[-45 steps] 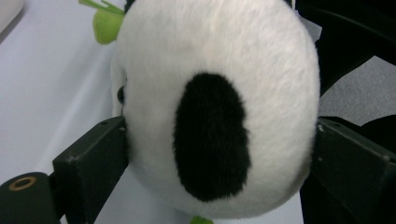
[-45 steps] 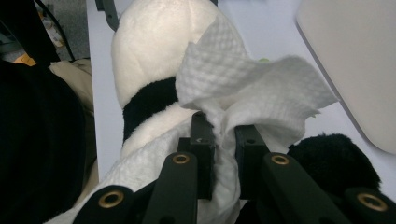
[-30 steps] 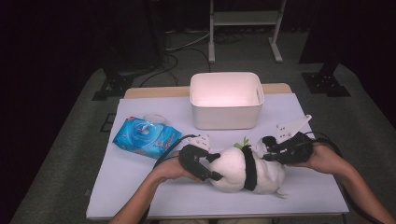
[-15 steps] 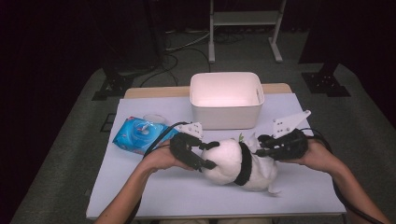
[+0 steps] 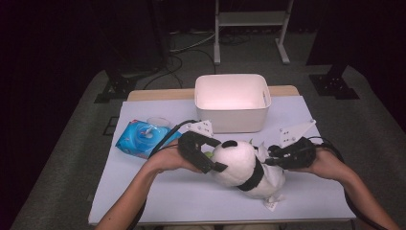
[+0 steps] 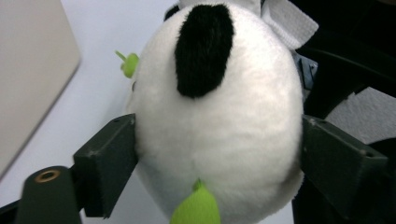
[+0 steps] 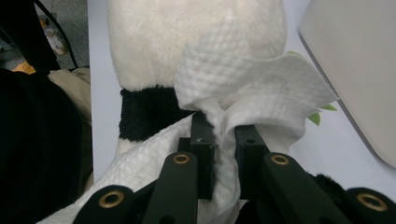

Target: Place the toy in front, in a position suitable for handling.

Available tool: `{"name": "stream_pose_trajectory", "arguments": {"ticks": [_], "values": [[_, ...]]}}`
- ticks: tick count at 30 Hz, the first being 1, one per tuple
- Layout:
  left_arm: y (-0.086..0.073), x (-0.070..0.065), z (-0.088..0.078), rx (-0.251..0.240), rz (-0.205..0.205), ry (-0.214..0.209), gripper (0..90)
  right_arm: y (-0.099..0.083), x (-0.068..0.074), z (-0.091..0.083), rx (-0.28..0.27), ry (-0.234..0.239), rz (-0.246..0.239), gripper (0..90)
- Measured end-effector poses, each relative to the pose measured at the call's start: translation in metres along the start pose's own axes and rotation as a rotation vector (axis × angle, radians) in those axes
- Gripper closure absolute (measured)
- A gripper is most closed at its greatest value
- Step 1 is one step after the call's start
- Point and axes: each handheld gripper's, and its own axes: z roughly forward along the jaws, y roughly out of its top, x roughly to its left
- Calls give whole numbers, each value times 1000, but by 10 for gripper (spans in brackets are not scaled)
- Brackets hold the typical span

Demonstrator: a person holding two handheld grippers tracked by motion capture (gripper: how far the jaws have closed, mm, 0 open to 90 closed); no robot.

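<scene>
Two tongs, two jobs. My left gripper point(image 5: 212, 154) holds the plush panda point(image 5: 244, 167) by its round head, one pad on each side, so the toy keeps steady while the other hand works. Its jaws have just been spreading, with the head between them, and they stand wide now; in the left gripper view the pads point(image 6: 106, 158) rest against the fur without sinking in much, so I judge this a loose cradle rather than a squeeze. My right gripper point(image 5: 275, 155) is pinched narrow on a bunched wet wipe point(image 7: 252, 98), the gathered neck of the sheet caught between the jaws and the loose part lying over the panda's body. I take it I am wiping the toy.

The panda lies on its side on the white table point(image 5: 158, 191), just in front of the white plastic bin point(image 5: 232, 103), head toward my left hand. Its fur is short, dense pile, white with a black ear patch point(image 6: 203, 49) and a black band around the middle point(image 5: 253, 177); small lime-green felt bits stick out near the face. The wipe is embossed with a fine dimpled grid, soft and crumpling easily. A glossy blue pack of wipes point(image 5: 141, 139) sits to the left, flat and crinkly, near enough for another sheet. The bin is smooth-walled, with rounded corners.
</scene>
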Motion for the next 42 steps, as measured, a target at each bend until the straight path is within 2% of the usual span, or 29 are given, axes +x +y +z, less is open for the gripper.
{"name": "stream_pose_trajectory", "arguments": {"ticks": [6, 13, 14, 16, 17, 18, 22, 24, 27, 28, 29, 30, 31, 32, 33, 35, 38, 42], "values": [[-2, 1, 4, 20, 2, 0, 109, -10, -2, -5, 13, -14, 26, 806], [-15, 7, 22, 11, -34, -54, 86, -20, -5, -8, 22, -12, 49, 807], [-16, 7, 27, 6, -29, -75, 92, -21, -5, -8, 20, -11, 49, 807], [-17, 6, 30, 3, -26, -78, 142, -22, -5, -8, 13, -8, 54, 807], [-15, 7, 30, -26, -22, -76, 192, -23, -3, -8, 16, -9, 55, 806], [-15, 7, 30, -26, -22, -76, 213, -23, -3, -8, 9, -10, 61, 807], [-8, 7, 23, -37, -18, -68, 249, -22, -3, -11, -28, -9, 59, 807], [-4, 6, 15, -26, -14, -50, 249, -17, -3, -11, -50, -5, 51, 807], [0, 6, 1, -46, -4, -38, 262, -12, -4, -7, -73, 13, 48, 807], [0, 6, 1, -46, -4, -38, 263, -12, -4, -7, -73, 13, 48, 807], [5, 3, -11, -61, 7, -23, 264, -8, -4, 0, -87, 26, 43, 807], [5, 3, -11, -61, 7, -23, 264, -8, -4, 0, -87, 26, 43, 807], [8, 1, -19, -61, 18, -1, 266, -5, -4, 10, -86, 42, 37, 806], [8, 1, -19, -61, 18, -1, 271, -5, -4, 10, -86, 42, 37, 806], [8, 0, -20, -41, 19, 5, 272, -4, -4, 21, -64, 60, 34, 805], [5, 0, -18, -44, 16, 6, 273, -6, -4, 26, -56, 66, 31, 805], [3, 1, -14, -55, 16, -1, 277, -9, -5, 20, -66, 59, 49, 805], [4, 3, -9, -64, 7, -1, 280, -9, -4, 10, -55, 39, 45, 805]]}}
